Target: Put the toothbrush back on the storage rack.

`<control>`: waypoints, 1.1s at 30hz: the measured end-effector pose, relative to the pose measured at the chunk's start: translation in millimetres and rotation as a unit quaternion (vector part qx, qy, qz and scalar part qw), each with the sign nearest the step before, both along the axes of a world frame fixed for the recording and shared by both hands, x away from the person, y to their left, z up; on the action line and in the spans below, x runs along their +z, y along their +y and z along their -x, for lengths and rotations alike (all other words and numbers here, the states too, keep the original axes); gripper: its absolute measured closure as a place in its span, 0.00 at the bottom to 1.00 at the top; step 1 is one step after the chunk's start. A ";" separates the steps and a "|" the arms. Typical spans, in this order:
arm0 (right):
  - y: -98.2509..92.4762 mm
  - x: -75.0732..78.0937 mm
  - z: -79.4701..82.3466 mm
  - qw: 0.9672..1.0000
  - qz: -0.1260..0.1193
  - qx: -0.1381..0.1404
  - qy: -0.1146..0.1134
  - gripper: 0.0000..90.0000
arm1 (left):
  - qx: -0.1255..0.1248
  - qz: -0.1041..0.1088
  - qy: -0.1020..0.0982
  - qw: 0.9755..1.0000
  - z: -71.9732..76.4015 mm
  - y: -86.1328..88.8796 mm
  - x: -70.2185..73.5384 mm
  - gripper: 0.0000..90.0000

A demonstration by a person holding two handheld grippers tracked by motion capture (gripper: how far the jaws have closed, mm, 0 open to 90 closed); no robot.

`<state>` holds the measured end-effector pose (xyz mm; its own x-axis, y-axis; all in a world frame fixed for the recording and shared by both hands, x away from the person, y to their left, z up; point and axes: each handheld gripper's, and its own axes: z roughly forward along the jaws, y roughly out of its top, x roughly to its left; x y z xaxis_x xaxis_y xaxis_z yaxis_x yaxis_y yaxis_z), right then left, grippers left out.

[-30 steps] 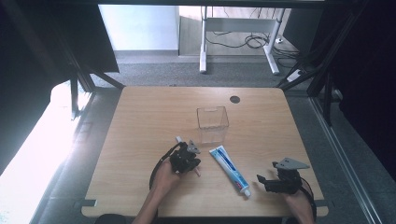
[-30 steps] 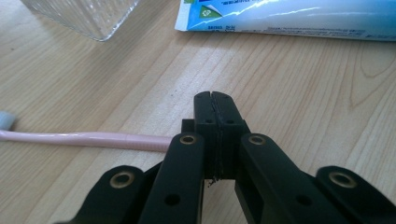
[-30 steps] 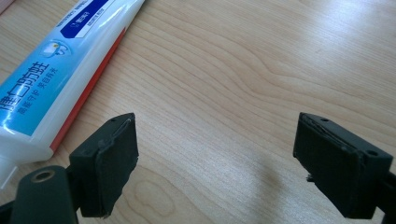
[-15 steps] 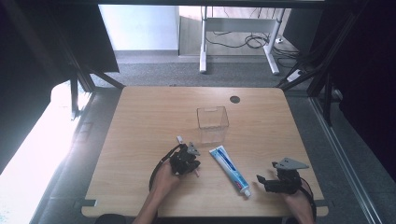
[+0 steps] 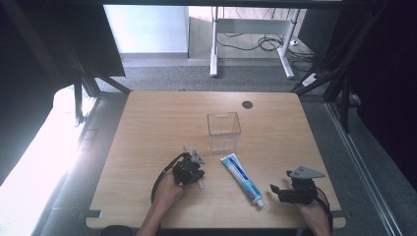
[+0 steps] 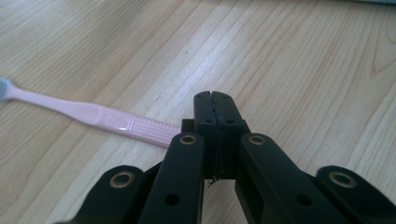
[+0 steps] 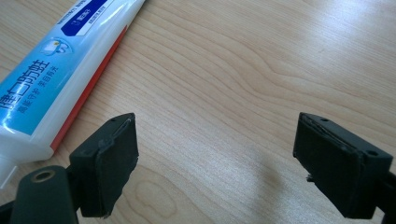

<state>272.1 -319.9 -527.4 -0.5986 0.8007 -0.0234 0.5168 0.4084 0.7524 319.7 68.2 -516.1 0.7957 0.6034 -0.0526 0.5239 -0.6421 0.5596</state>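
Left gripper (image 6: 215,100): lower centre of its own view, black jaws pressed together with nothing between them. Pale pink plastic toothbrush (image 6: 93,114): flat on the wood, running from the left edge to just behind the joined tips; whether it touches them cannot be told.

Right gripper (image 7: 215,163): jaws wide apart, bare wood between. White and blue toothpaste tube (image 7: 51,70): upper left of that view, outside the left finger (image 7: 109,161), near but apart.

Light wooden table (image 5: 147,128): centre of the high view.

Clear square plastic container (image 5: 223,129): mid-table, beyond the tube.
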 end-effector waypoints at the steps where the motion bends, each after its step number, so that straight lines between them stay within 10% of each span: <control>1: 0.0 0.0 0.0 1.000 0.000 0.000 0.000 0.16 | 0.001 0.000 0.001 1.000 0.5 1.5 -0.1 1.00; 33: 0.9 -1.2 -0.1 1.000 0.003 0.001 0.004 0.16 | 0.046 -0.015 0.014 0.999 4.4 55.1 -1.2 0.99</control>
<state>272.2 -319.0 -528.6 -0.6010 0.7989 -0.0237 0.5221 0.4149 0.7451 315.3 123.3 -517.3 0.7349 0.6760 -0.0547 0.5967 -0.6061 0.5260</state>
